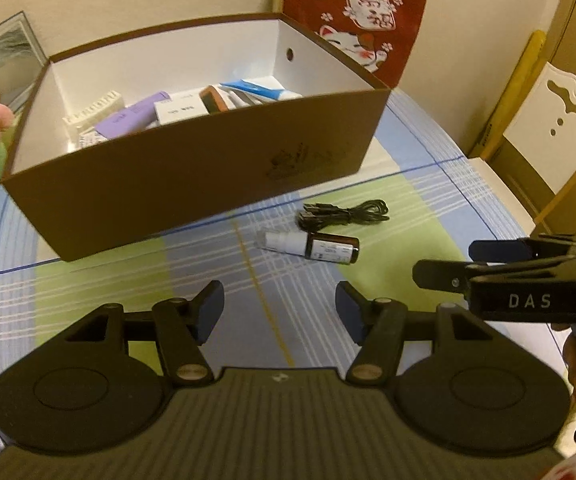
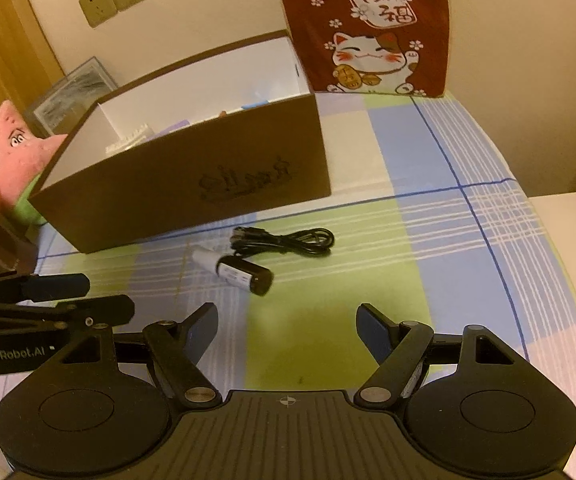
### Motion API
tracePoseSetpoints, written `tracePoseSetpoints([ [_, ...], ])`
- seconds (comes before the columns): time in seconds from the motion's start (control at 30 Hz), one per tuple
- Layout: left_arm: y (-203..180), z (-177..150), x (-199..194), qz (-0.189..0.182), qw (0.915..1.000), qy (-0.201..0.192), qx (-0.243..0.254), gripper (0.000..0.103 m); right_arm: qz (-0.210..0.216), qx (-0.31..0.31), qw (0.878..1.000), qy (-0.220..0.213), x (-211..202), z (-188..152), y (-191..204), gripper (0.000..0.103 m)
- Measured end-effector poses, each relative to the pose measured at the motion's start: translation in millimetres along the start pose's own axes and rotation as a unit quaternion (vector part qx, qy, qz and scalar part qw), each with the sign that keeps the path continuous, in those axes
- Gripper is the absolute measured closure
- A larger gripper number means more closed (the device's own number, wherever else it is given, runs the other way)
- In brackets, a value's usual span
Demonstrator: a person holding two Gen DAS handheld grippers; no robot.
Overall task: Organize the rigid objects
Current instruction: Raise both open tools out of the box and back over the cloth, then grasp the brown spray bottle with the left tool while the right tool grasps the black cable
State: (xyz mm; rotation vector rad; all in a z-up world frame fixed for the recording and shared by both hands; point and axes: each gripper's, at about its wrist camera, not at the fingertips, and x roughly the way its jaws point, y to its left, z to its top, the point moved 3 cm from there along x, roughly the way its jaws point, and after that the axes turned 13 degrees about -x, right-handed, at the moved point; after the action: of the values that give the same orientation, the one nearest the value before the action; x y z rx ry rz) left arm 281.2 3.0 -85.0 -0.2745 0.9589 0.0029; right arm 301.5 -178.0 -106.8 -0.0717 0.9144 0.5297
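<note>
Two hand-held grippers hover side by side over a checked tablecloth (image 2: 428, 168), both with jaws spread wide and nothing between them. The left gripper (image 1: 280, 312) faces a brown box (image 1: 192, 184) with a white inside, which holds a heap of small packs, among them a purple one (image 1: 136, 120), a white one (image 1: 180, 110) and a blue-and-white tube (image 1: 260, 89). On the cloth just in front of the box lie a coiled black cable (image 1: 344, 213) and, touching or just beside it on the near side, a small dark bottle (image 1: 314, 245) on its side with a pale cap pointing left. The right gripper (image 2: 288, 330) hangs above the cloth, the bottle (image 2: 240, 272) and cable (image 2: 288, 240) ahead of its fingers and a little to the left. A red cat cushion (image 2: 368, 28) leans on the wall behind the box (image 2: 192, 188), a pink starfish plush (image 2: 18, 148) to the box's left
</note>
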Motion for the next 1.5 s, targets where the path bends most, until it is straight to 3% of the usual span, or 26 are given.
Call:
tracePoseSetpoints([
  [0.57,-40.1,-3.5,59.5,-0.011,0.9986,0.023,0.046,0.045,-0.022,0.022,0.999,0.022,24.3,4.7,-40.6,0.030],
  [1.0,-54.0,3.4,93.0,0.046,0.9973,0.012,0.056,0.045,-0.010,0.016,0.999,0.028,48.8,12.9,-47.9,0.030],
  [1.3,-25.9,0.9,85.9,0.067,0.9974,0.014,0.023,0.045,0.029,-0.040,0.999,0.017,75.1,29.2,-30.4,0.030],
  [1.5,0.5,2.8,82.3,0.096,0.9953,0.012,-0.011,0.045,0.036,-0.112,0.993,0.001,91.7,42.4,-14.2,0.030],
])
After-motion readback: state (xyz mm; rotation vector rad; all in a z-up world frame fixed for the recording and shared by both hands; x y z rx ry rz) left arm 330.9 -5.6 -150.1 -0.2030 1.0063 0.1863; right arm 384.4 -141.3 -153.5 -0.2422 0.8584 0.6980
